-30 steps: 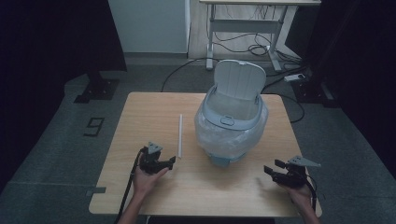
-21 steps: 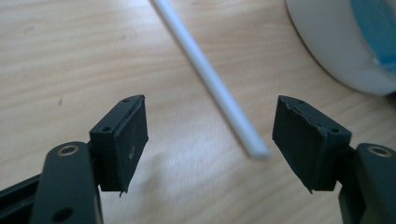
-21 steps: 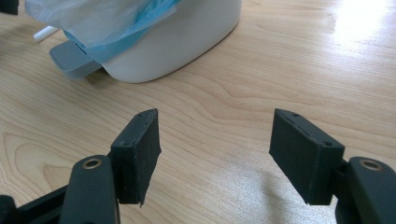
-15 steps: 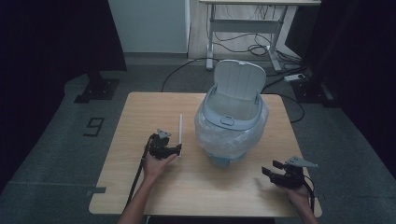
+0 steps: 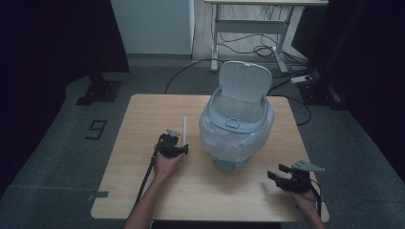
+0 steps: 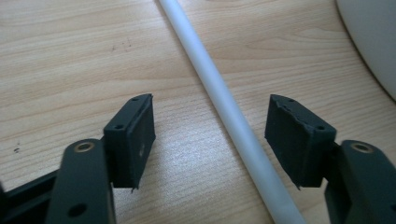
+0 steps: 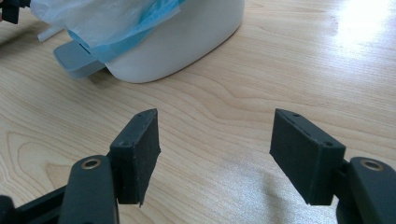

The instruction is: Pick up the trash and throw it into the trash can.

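A thin white rod (image 5: 184,131) lies on the wooden table (image 5: 143,114), left of a pale bin (image 5: 237,125) whose lid stands up and whose liner bag hangs over the rim. My left gripper (image 5: 175,141) is low over the near end of the rod. In the left gripper view the rod (image 6: 224,107) runs between the two jaws, nearer the right one, and neither pad touches it. The jaws have just been closing and still stand apart. My right gripper (image 5: 276,173) rests open at the front right, with bare wood between its jaws (image 7: 212,154).
The bin's white base (image 7: 187,37) and grey foot pedal (image 7: 74,58) show close ahead in the right gripper view, with blue and clear liner (image 7: 116,18) hanging over them. A desk frame and cables (image 5: 258,43) stand on the floor beyond the table.
My left gripper has moved forward and to the right, up to the near end of the rod, and its jaws have narrowed. The right gripper has stayed in place.
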